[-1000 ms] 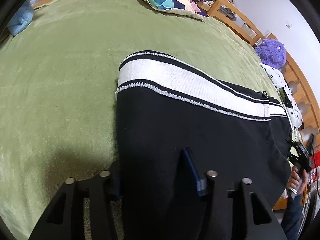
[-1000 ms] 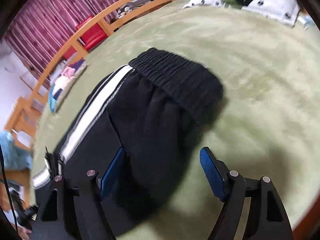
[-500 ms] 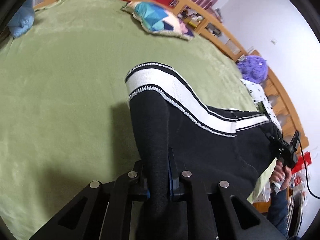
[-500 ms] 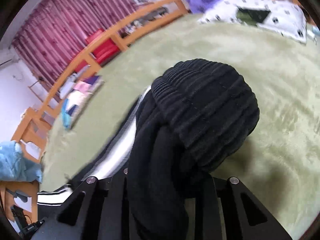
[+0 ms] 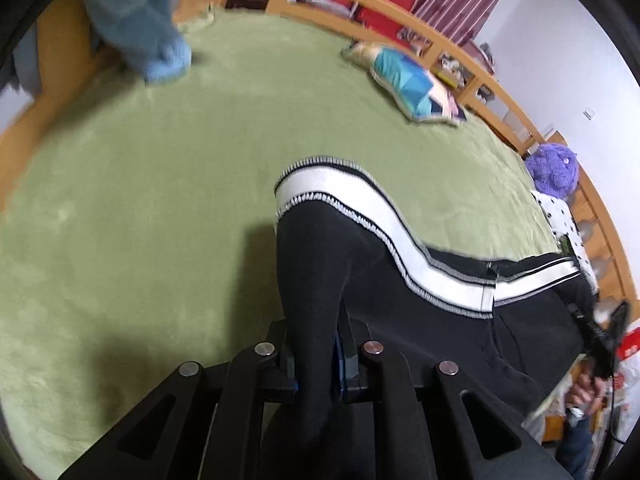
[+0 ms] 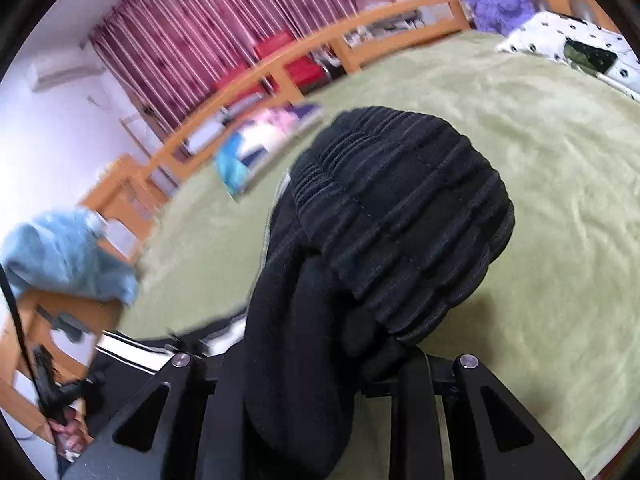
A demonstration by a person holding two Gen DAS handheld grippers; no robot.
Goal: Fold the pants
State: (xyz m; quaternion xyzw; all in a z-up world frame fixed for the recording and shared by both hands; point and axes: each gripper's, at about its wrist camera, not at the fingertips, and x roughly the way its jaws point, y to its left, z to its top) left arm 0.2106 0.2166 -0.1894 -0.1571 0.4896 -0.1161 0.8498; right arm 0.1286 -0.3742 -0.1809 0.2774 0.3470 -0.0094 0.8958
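Note:
Black pants (image 5: pixel 400 304) with a white side stripe (image 5: pixel 360 204) lie on a green bed cover (image 5: pixel 140 208). My left gripper (image 5: pixel 316 364) is shut on the black fabric near the leg end and lifts it off the cover. My right gripper (image 6: pixel 320 372) is shut on the pants by the ribbed elastic waistband (image 6: pixel 404 220), which is raised and bunched in front of the camera, hiding its fingertips. The striped leg (image 6: pixel 132 354) shows low at the left in the right wrist view.
A colourful pillow (image 5: pixel 412 84) and a blue cloth (image 5: pixel 148 32) lie at the far side. A purple plush toy (image 5: pixel 554 172) and a dotted pillow (image 6: pixel 560 40) sit by the wooden bed rail (image 5: pixel 452 56). A hand holding the other gripper (image 5: pixel 596 344) is at the right.
Both grippers closed on the pants, the left on the leg fabric, the right at the waistband, and raised them off the cover. Both views now sit higher.

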